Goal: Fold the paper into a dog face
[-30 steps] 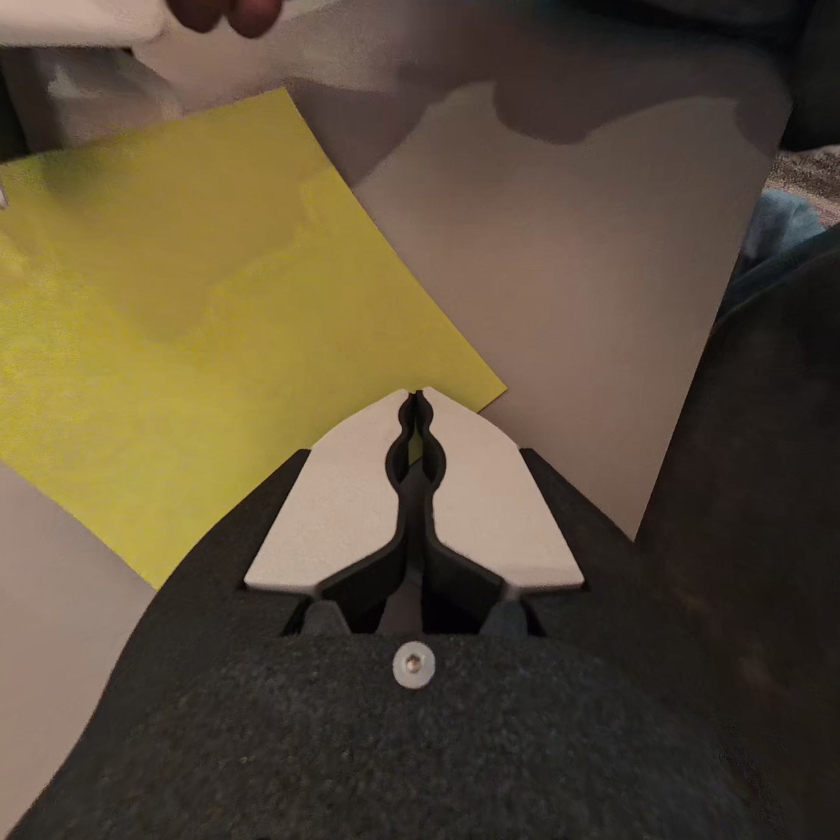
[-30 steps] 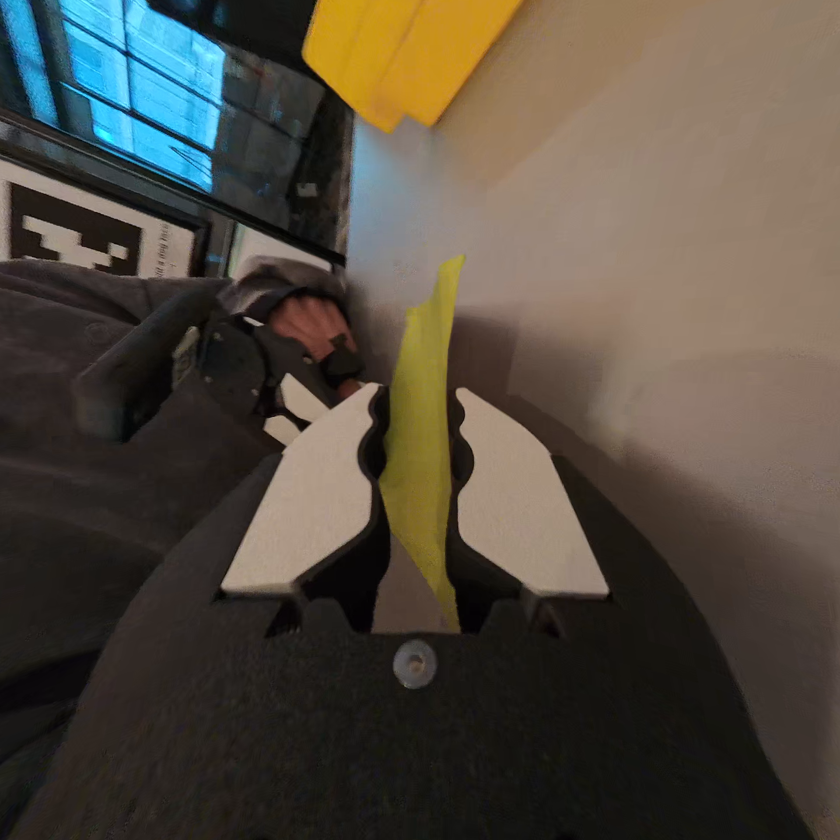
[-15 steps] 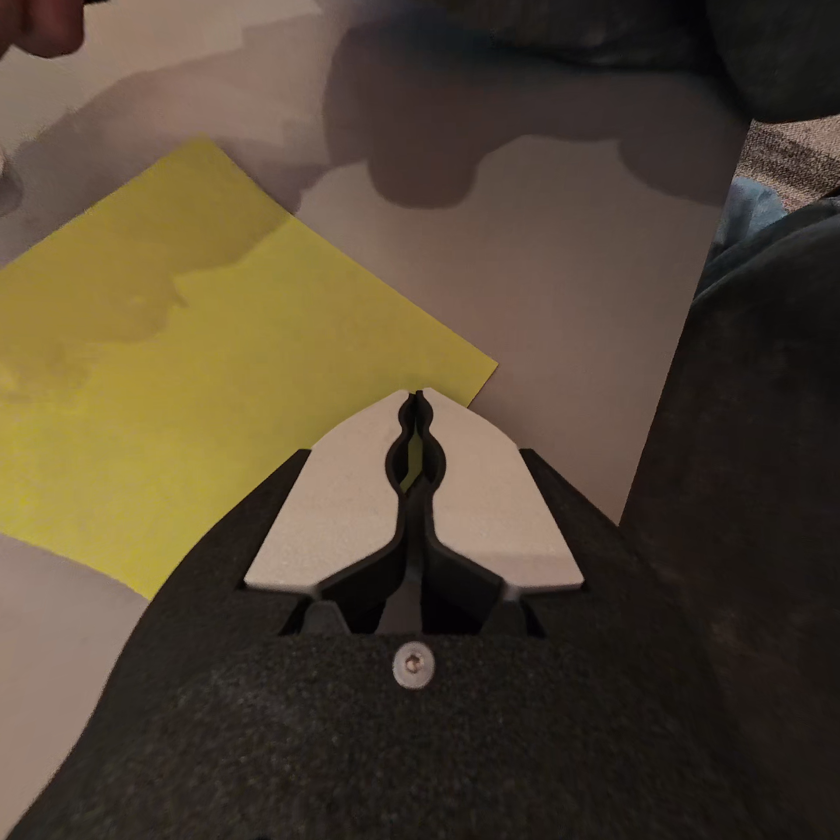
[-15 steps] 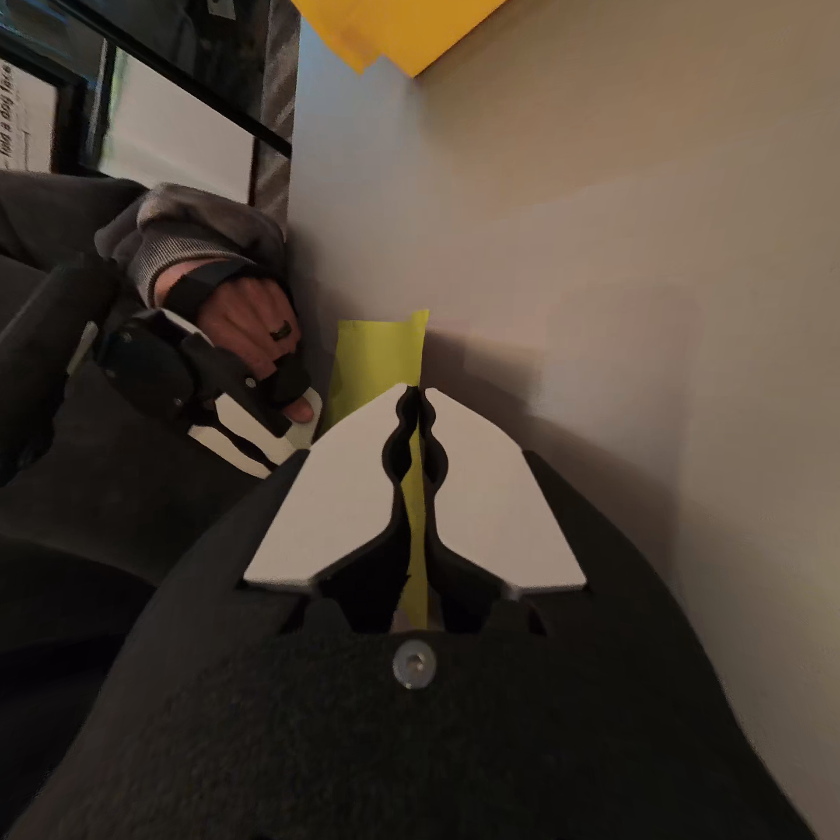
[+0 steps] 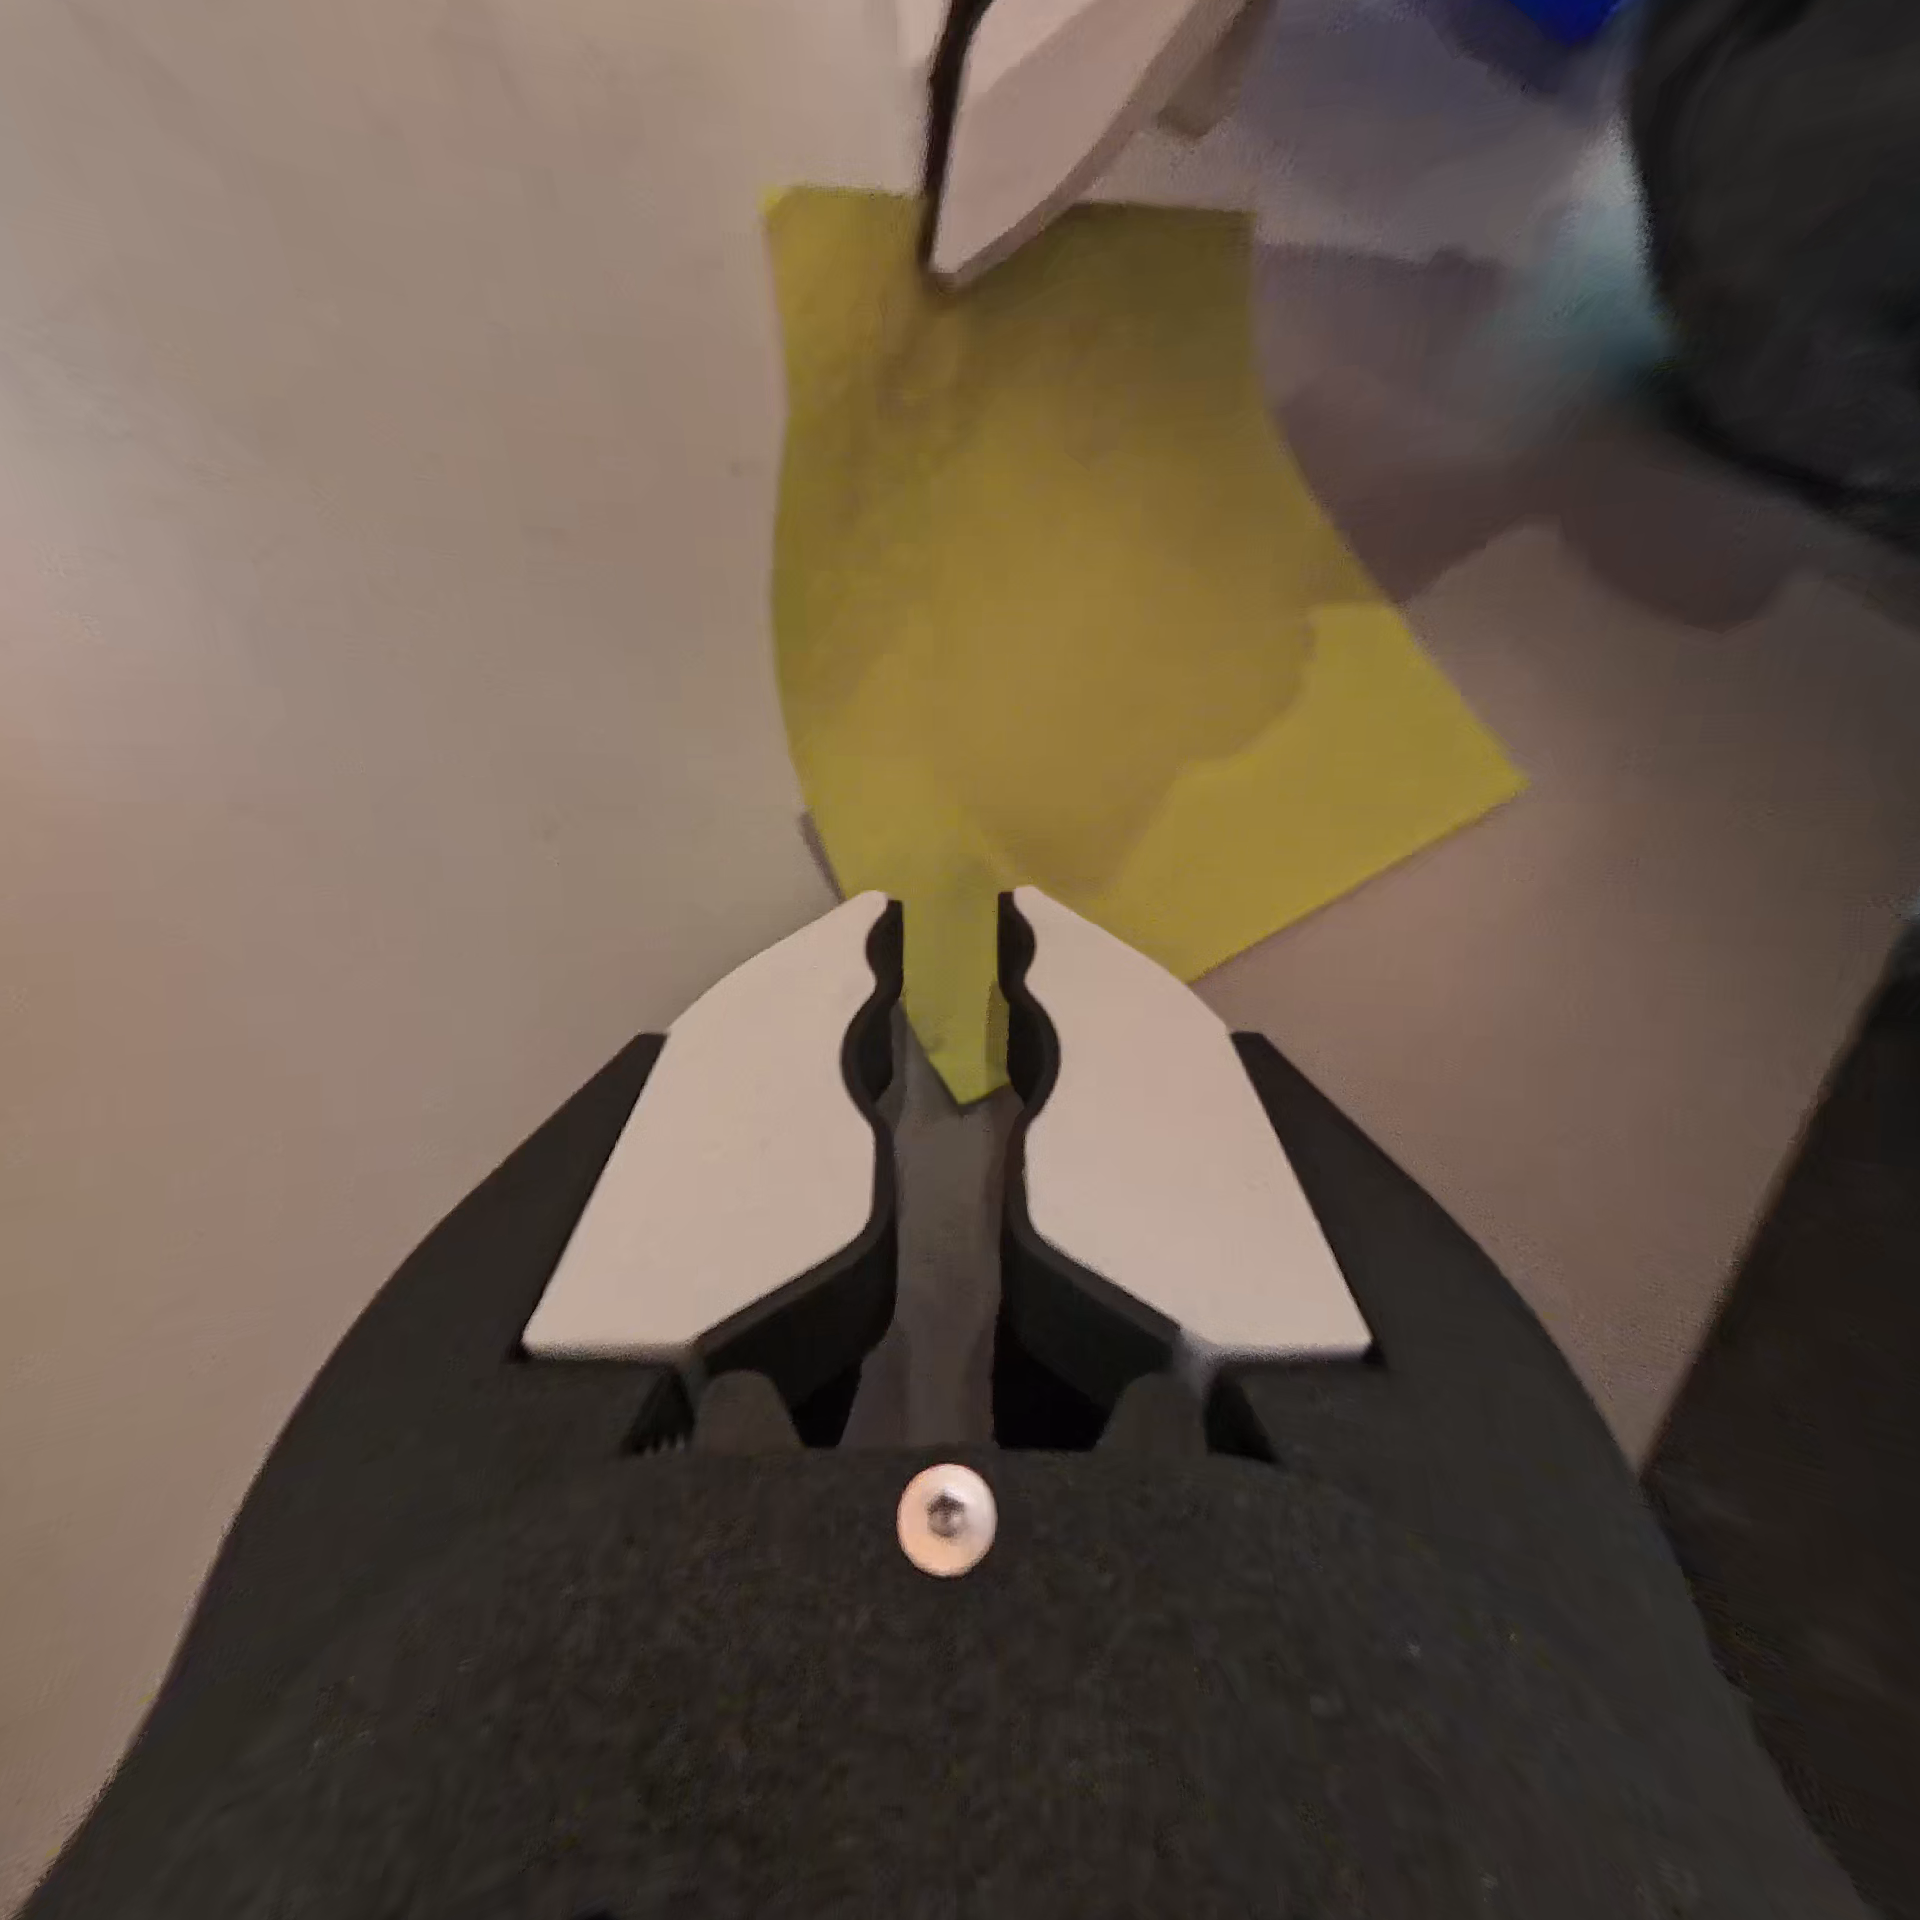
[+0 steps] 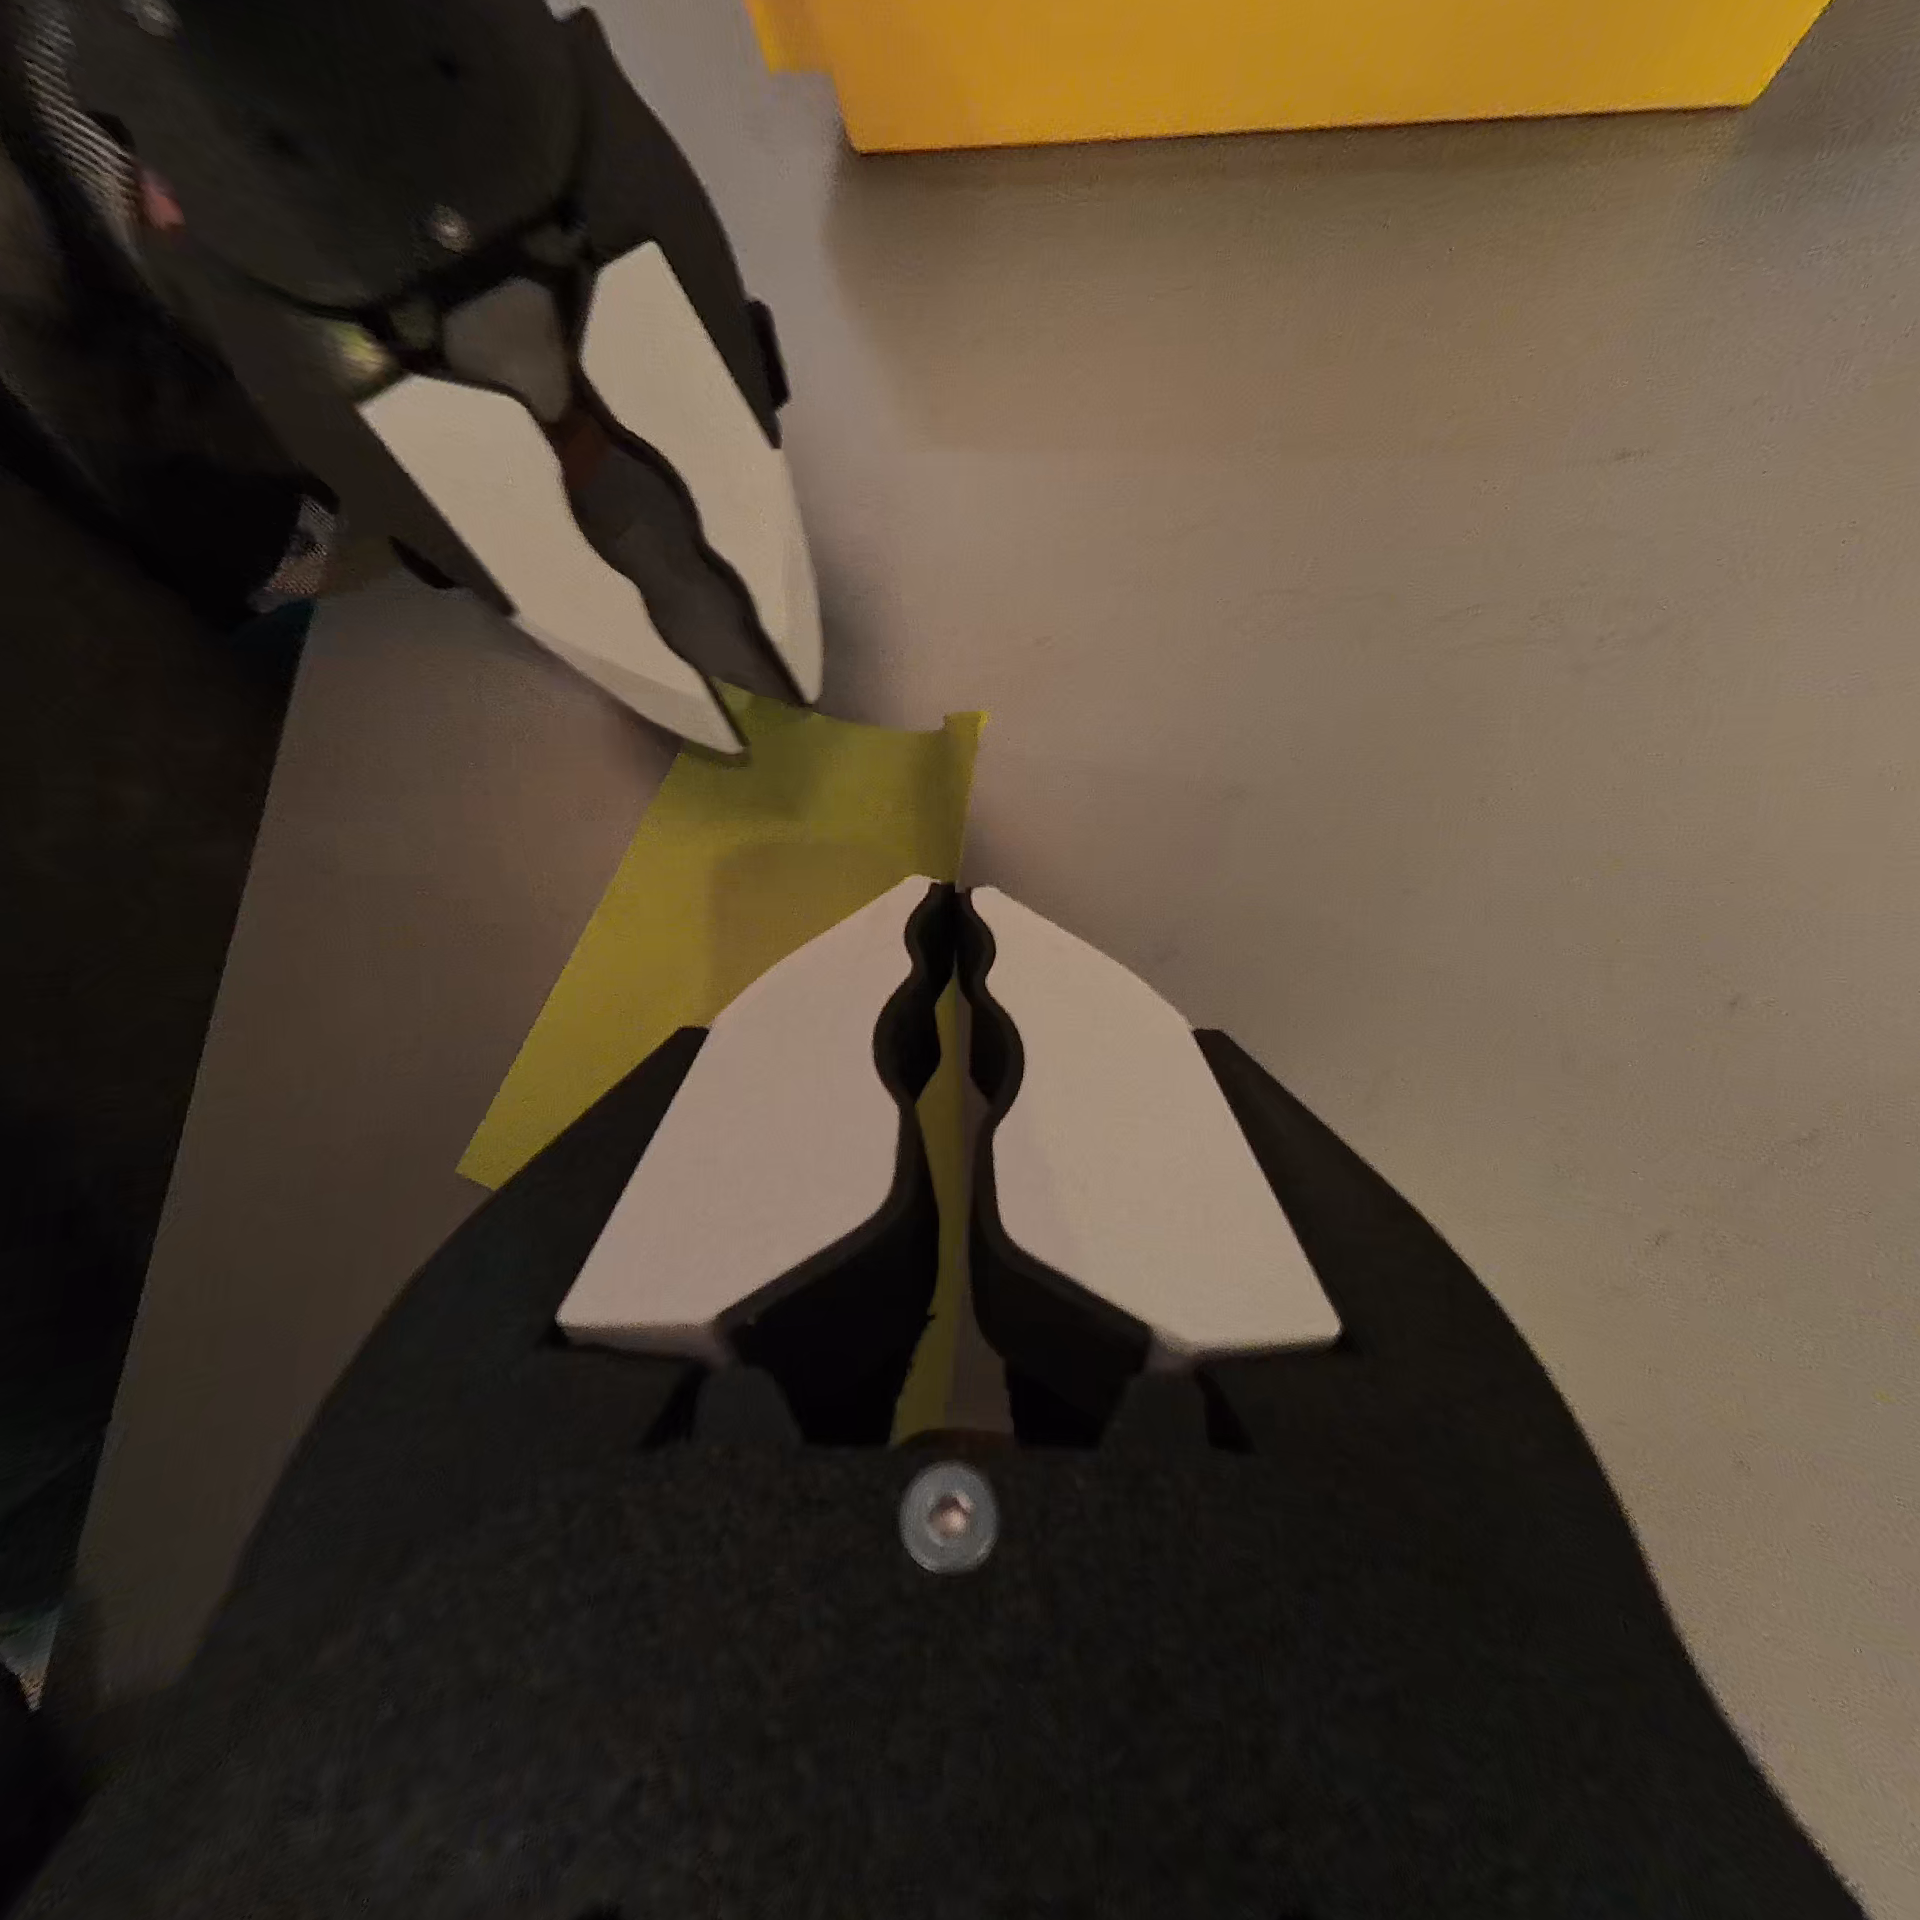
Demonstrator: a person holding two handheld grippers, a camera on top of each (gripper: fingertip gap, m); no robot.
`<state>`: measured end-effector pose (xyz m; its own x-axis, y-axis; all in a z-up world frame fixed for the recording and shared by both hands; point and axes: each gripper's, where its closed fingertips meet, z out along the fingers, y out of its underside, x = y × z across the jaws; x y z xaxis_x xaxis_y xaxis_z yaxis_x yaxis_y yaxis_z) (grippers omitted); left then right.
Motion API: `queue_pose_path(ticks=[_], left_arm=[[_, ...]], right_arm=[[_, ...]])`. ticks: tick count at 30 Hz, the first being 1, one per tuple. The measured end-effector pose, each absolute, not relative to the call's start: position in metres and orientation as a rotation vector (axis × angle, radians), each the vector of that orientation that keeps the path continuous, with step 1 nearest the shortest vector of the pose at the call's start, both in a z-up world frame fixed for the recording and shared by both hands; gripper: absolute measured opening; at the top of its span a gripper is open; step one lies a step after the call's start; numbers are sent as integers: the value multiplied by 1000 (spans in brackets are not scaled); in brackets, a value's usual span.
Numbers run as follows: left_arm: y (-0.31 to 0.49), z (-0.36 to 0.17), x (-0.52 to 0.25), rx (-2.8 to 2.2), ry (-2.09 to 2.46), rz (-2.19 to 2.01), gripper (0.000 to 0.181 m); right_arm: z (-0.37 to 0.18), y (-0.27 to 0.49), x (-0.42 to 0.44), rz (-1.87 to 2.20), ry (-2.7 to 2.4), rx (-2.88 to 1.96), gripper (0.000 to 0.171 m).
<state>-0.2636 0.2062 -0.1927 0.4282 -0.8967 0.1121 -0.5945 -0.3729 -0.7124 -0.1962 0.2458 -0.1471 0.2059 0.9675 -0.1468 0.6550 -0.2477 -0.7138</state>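
1. The yellow-green paper (image 5: 1049,582) lies mid-frame on the pale surface (image 5: 364,623), one edge curled upward.
2. The left gripper (image 5: 943,914) has its jaws narrowly parted around a paper corner.
3. The right gripper (image 6: 954,891) has its jaws pinched on the raised paper edge; a yellow box (image 6: 1299,62) sits at upper right.

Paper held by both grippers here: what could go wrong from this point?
1. The right gripper is shut on one corner of the paper, while the left gripper is open around the opposite corner; the sheet may swing or slip.
2. The paper is bowed and partly off the table; pulling could crumple or tear it.
3. The corners may meet misaligned, giving a skewed crease.
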Motion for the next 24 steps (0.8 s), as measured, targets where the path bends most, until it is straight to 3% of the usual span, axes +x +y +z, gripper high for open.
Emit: queue_pose_path(ticks=[9, 21, 24], left_arm=[[230, -192, -240, -2092, 1243, -739, 39], [238, -156, -207, -1896, 1378, -794, 23], [237, -159, -204, -1897, 1406, -819, 0]], right_arm=[[-122, 231, -194, 876, -1449, -1758, 0], [-157, 230, -200, 800, -1553, -1858, 0], [-160, 232, -199, 766, -1564, -1870, 0]])
